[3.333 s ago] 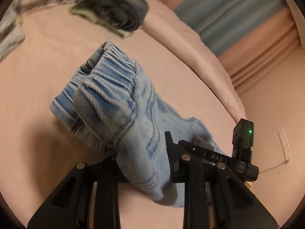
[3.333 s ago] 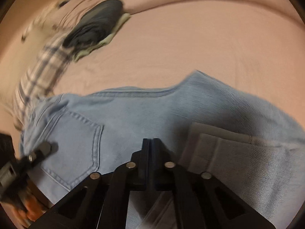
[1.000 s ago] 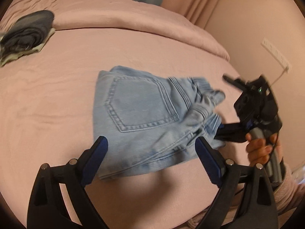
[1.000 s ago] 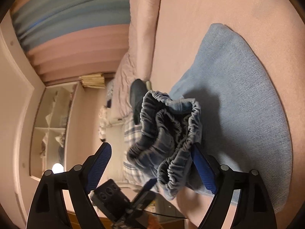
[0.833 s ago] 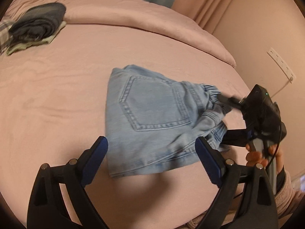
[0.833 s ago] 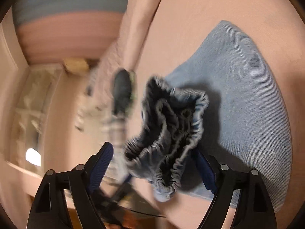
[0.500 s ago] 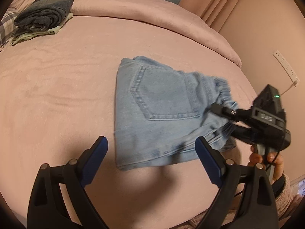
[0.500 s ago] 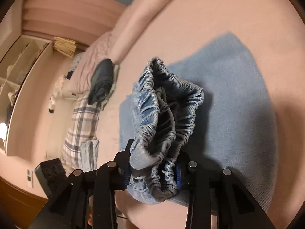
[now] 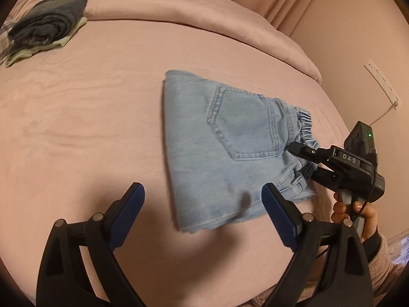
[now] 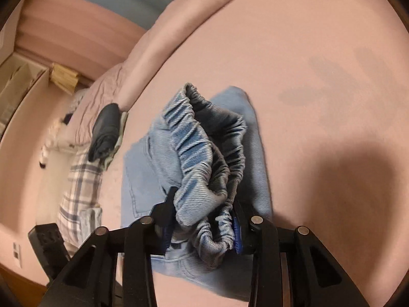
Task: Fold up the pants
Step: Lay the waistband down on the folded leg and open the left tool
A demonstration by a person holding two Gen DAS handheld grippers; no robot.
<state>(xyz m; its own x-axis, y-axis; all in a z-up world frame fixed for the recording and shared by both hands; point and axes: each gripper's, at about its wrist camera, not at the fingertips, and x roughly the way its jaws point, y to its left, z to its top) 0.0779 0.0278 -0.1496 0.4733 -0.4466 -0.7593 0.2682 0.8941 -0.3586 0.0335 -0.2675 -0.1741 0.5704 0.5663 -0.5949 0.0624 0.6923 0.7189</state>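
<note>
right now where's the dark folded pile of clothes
In the left wrist view the dark folded clothes sit at the far upper left of the pink bed, beside the rolled duvet edge, well apart from the jeans.

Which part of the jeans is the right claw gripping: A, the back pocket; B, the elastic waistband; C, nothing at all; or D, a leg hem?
B: the right claw is shut on the gathered elastic waistband of the jeans, which bunches up between its pads.
</note>
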